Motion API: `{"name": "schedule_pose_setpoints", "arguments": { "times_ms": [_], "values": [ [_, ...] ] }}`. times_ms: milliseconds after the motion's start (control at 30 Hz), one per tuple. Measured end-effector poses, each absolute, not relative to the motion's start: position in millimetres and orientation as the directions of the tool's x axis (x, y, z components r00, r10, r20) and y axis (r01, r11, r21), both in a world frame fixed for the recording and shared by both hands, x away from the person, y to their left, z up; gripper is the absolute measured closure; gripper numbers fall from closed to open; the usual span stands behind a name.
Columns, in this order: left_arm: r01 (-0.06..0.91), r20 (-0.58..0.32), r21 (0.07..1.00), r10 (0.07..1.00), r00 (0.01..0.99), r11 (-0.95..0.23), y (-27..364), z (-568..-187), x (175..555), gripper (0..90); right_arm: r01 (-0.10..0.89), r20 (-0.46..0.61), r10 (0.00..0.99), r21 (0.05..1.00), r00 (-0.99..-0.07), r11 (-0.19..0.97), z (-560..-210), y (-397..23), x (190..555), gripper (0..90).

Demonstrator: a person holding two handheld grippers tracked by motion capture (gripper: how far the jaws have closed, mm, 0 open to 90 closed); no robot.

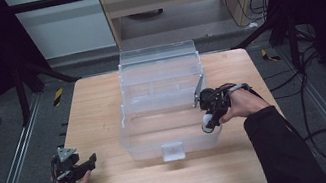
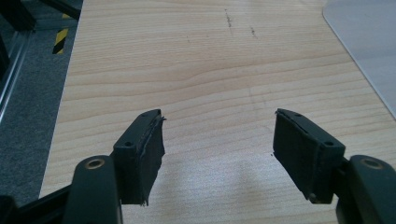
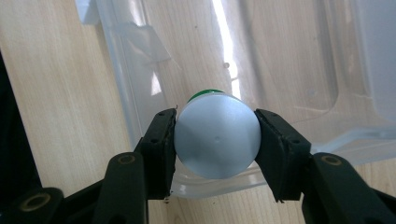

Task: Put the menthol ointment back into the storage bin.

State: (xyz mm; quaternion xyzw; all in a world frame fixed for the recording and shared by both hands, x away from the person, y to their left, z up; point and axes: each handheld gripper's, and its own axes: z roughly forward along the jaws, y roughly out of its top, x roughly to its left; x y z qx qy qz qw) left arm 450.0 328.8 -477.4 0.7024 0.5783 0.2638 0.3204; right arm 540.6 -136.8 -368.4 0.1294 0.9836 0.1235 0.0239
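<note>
A: Clear plastic, that is what the big lidded storage box [image 1: 166, 106] in the middle of the pale wooden table [image 1: 116, 181] is made of. Its lid stands open at the far side, and a small latch sits on its near wall.

B: And what is the right gripper [image 1: 210, 118] carrying?

A: A small round container with a flat pale grey base and a green rim at its far end [image 3: 217, 135]. In the right gripper view both black pads press on its sides, so the jaws are clamped on it with the base facing the camera.

B: Where is that container in relation to the box?

A: At the box's near right corner. In the high view it hangs right at the rim there; in the right gripper view the translucent wall of the box [image 3: 140, 93] runs beneath it and the box floor lies beyond. Whether it touches the rim I cannot tell.

B: The person's right hand?

A: It comes in from the right in a dark sleeve, gripper tilted down towards the box, cable trailing off behind.

B: And the left gripper [image 1: 83, 167]?

A: Resting low near the table's front left corner, well apart from the box. In the left gripper view its two jaws stand wide, with bare wood grain between them [image 2: 217, 140] and nothing held. A corner of the clear box [image 2: 369, 42] shows at the upper right of that view.
</note>
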Motion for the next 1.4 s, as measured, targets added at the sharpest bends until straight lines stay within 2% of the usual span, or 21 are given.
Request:
{"name": "schedule_pose_setpoints", "arguments": {
  "times_ms": [167,700,1400],
  "values": [
    [0.643,-0.001,0.755,0.982,0.191,-0.125,329,-477,450,32.9,0.240,-0.020,0.250,0.222,-0.968,0.945,-378,-136,540,50.4],
    [0.643,0.000,0.755,0.981,0.192,-0.126,329,-478,450,32.9,0.251,0.009,0.256,0.224,-0.967,0.942,-403,-142,540,50.3],
    [0.643,0.000,0.755,0.981,0.193,-0.126,329,-478,450,33.0,0.262,-0.003,0.269,0.225,-0.963,0.939,-403,-141,538,49.0]
  ]
}}
